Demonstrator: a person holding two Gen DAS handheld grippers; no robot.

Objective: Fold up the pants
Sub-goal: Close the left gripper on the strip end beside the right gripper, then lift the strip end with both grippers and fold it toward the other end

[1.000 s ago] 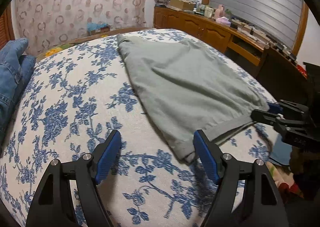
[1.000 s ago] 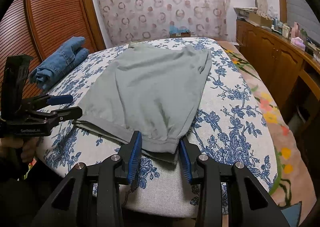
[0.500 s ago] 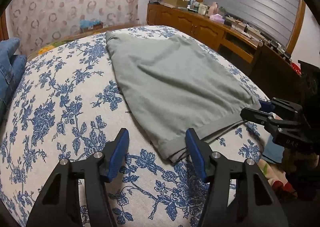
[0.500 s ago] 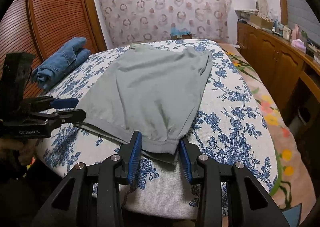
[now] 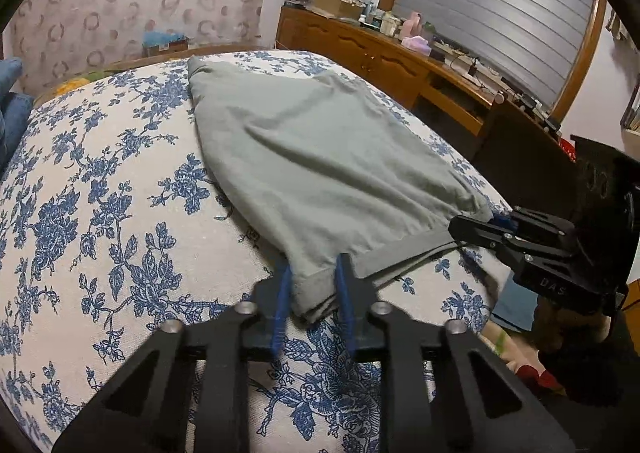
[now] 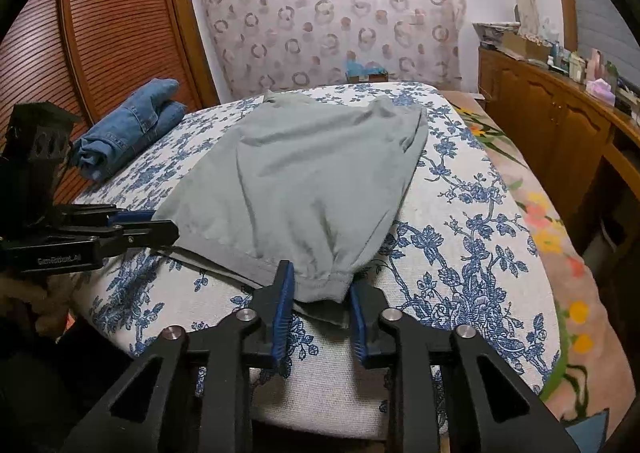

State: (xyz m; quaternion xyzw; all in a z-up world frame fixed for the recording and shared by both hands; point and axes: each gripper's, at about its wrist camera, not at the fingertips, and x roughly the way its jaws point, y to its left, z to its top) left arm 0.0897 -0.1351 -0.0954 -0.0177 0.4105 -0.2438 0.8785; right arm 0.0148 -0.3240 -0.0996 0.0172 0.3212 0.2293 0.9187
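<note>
Grey-green pants (image 5: 320, 157) lie flat on the flowered bed (image 5: 100, 193), hem end towards me. My left gripper (image 5: 312, 277) is closing on the near left hem corner, which bunches between its blue pads. In the right wrist view my right gripper (image 6: 320, 281) is closing on the right hem corner of the pants (image 6: 304, 173), with the cloth filling the gap between its pads. Each gripper shows in the other's view: the right gripper (image 5: 468, 227) at the hem's far end, the left gripper (image 6: 160, 223) at the hem's left end.
Folded blue jeans (image 6: 128, 133) sit at the bed's left side near a slatted wooden wardrobe (image 6: 100, 33). A long wooden cabinet (image 6: 552, 125) with clutter on top runs along the right. A dark board (image 5: 516, 157) stands by the bed's right edge.
The left gripper has moved forward onto the hem corner and its jaws have narrowed from wide open onto the cloth. The right gripper stayed in place and its jaws have narrowed on the other corner.
</note>
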